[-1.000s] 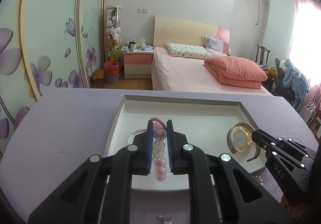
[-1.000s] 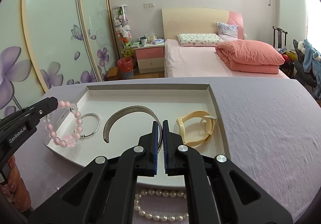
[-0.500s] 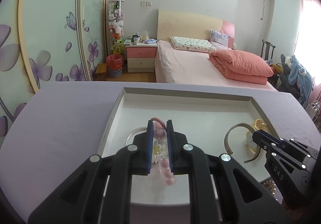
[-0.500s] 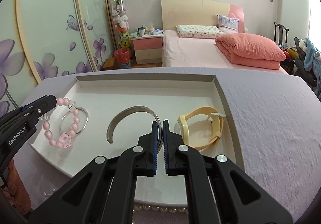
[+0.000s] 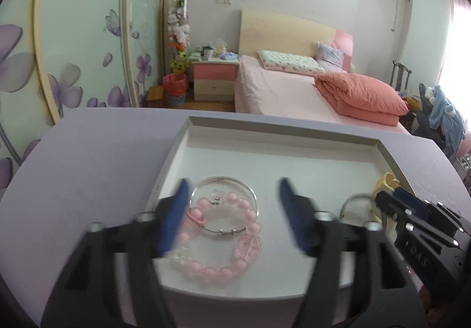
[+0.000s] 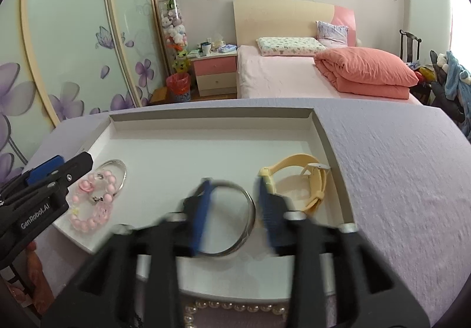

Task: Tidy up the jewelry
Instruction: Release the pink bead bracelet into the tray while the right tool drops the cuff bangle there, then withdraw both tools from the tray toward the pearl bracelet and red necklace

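Tray [image 6: 206, 133] matt white card, smooth. Inside it: pink bracelet [image 5: 217, 242] glossy beads, thin bangle [image 5: 232, 232] shiny metal, cuff [image 6: 244, 228] polished metal, watch strap [image 6: 294, 161] matt yellow rubbery. Table [image 6: 397, 169] rough lilac cloth.

Right claw [image 6: 232, 210] spread over silver bangle [image 6: 240, 222], yellow watch [image 6: 303, 181] beside, white tray [image 6: 206, 133]

Pink bead bracelet [image 5: 219, 242] is lying flat in the white tray [image 5: 265, 151], near its left front corner, overlapping a thin silver bangle [image 5: 228, 204]. Wide open silver cuff [image 6: 235, 219] is sitting mid-tray; yellow watch [image 6: 297, 184] is resting by the tray's right wall. Pearl strand [image 6: 235, 307] is lying just outside the tray's front edge.
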A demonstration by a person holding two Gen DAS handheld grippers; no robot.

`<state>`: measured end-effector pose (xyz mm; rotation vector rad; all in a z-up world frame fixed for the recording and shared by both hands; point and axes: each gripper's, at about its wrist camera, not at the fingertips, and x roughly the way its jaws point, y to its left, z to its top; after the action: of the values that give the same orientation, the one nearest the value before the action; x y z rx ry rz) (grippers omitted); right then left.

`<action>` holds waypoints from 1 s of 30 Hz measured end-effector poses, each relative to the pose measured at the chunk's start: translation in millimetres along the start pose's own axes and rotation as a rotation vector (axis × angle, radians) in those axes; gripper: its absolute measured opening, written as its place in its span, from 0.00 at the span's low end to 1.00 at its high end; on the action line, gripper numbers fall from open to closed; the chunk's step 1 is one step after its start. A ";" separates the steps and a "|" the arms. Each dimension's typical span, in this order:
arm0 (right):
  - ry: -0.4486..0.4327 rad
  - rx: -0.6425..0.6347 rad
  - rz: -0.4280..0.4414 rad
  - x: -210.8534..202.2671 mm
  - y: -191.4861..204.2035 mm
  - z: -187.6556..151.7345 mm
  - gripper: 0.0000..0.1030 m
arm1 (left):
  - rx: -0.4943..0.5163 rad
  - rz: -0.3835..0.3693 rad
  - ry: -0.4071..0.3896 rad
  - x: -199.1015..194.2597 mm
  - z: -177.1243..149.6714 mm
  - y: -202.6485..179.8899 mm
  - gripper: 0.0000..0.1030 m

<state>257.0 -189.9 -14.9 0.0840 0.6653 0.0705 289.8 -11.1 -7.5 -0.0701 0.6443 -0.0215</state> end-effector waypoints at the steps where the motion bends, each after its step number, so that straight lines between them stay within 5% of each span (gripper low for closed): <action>1: -0.001 -0.003 -0.004 -0.2 0.1 0.2 0.40 | 0.001 0.006 -0.004 -0.6 0.3 0.2 0.70; 14: 0.007 -0.017 -0.005 0.6 1.8 -1.4 0.40 | 0.001 0.037 -0.008 -4.0 -1.4 1.3 0.87; 30: -0.021 -0.033 0.000 -17.6 7.9 -5.5 0.47 | 0.008 0.046 -0.024 -23.7 -2.3 5.3 0.90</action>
<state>239.4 -183.3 -7.7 0.0528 0.6429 0.0810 269.5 -5.0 4.5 -0.0480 0.6213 0.0213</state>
